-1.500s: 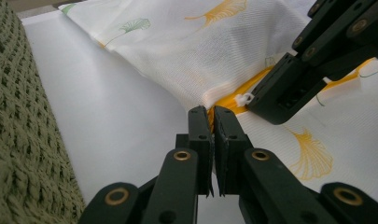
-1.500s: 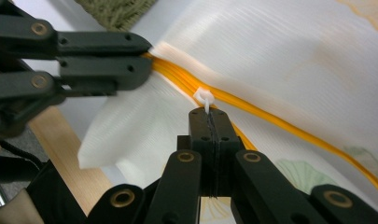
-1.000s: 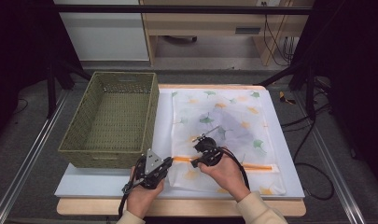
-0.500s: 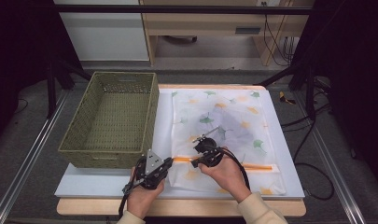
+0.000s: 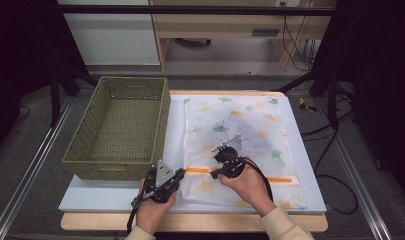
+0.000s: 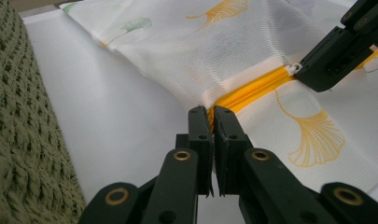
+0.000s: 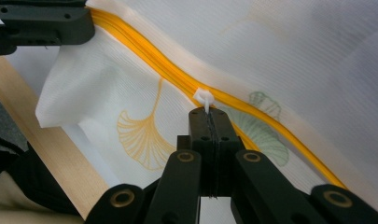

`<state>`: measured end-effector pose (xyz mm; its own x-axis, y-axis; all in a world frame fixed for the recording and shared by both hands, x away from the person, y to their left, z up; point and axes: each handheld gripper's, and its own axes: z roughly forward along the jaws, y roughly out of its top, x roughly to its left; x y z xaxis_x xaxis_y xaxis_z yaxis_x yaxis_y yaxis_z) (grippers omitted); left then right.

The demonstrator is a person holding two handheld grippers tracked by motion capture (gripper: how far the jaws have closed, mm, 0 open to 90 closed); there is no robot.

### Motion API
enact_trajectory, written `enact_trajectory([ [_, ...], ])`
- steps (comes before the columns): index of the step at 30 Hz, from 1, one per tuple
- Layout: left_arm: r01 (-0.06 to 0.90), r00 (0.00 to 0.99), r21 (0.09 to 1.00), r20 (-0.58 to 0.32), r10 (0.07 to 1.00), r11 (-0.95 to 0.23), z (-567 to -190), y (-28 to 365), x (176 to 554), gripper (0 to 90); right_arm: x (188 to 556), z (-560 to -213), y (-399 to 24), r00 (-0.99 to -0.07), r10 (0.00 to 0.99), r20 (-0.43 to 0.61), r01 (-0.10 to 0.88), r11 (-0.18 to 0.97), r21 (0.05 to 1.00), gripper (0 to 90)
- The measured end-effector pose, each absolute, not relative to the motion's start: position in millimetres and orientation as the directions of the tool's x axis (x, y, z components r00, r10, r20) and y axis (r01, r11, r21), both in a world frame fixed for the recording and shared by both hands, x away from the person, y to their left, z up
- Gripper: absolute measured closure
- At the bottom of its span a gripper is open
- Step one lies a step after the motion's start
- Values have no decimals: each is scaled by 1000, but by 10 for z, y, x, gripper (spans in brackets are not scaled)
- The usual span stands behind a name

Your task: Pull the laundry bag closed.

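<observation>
A white mesh bag (image 5: pixel 240 130) printed with ginkgo leaves lies flat on the white table top (image 5: pixel 175 125). An orange zipper (image 5: pixel 197 170) runs across its near end. My left gripper (image 5: pixel 182 172) is shut on the bag's edge at the left end of the zipper (image 6: pixel 252 91), its tips (image 6: pixel 211 112) pinching the cloth. My right gripper (image 5: pixel 213 174) is shut on the small white zipper pull (image 7: pixel 204 98), a short way right of the left one. In the right gripper view its tips (image 7: pixel 208 113) hold the pull's tab, and the left gripper (image 7: pixel 91 21) shows at the top left.
A green woven basket (image 5: pixel 122 127) stands on the left of the table, close beside the left gripper, with nothing visible inside. The wooden front edge of the table (image 7: pixel 42 154) runs just below the bag's corner. Cables lie on the floor at the right.
</observation>
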<state>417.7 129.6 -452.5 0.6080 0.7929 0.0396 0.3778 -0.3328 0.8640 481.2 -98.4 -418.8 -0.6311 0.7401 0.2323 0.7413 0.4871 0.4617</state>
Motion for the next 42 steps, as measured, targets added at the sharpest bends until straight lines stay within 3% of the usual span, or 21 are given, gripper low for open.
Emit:
enact_trajectory([
  [42,377,606,861,50,794,-342,-4534,1300,4180,862,4784,-4195,-1607,-573,779,257,784,429,448,900],
])
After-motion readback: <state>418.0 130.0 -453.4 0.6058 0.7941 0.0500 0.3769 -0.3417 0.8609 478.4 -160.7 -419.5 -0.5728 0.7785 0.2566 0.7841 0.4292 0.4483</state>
